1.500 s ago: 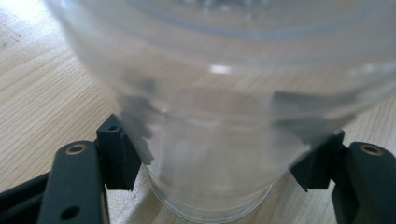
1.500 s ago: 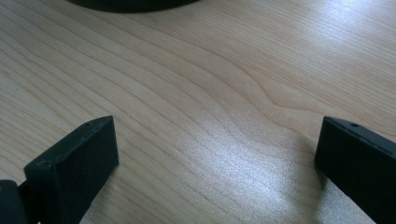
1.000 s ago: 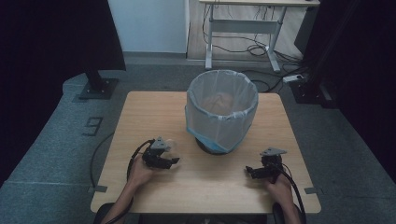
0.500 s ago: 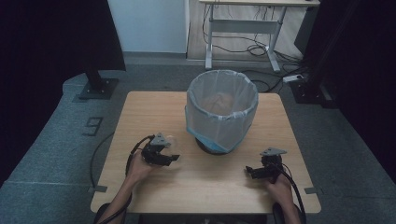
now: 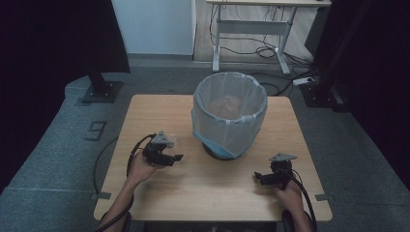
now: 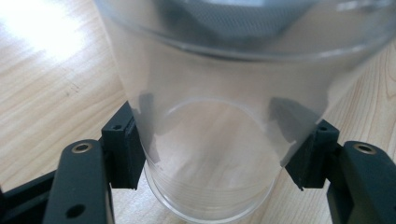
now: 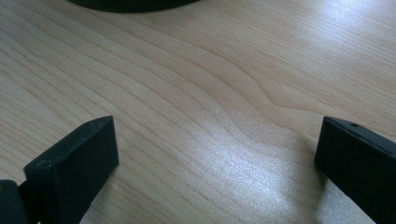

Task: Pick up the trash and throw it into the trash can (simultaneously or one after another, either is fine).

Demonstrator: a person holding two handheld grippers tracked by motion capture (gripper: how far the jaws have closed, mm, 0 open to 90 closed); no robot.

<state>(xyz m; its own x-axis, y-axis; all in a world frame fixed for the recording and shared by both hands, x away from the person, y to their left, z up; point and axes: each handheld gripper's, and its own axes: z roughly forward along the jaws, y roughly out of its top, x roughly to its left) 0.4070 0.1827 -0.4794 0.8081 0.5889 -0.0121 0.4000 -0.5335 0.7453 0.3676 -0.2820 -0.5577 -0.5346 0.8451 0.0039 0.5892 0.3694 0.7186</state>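
Grasp step: my left tool [image 6: 212, 154] is clamped on the clear plastic cup [image 6: 219, 121], jaws pressing both its sides, cup at the table's [image 5: 227, 193] front left, near the lined bin [image 5: 229, 113]. My right tool [image 5: 266, 178] rests with jaws wide apart over bare wood, holding nothing. Next I likely lift and carry the cup over the bin rim without crushing it. No readable labels on cup or bin.

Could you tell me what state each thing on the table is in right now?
Clear cup: clamped between the left gripper's jaws, apparently empty.
Left gripper: shut on the cup.
Right gripper: open, holding nothing, over bare wood.
Bin: upright, lined with a bag, open at the top.
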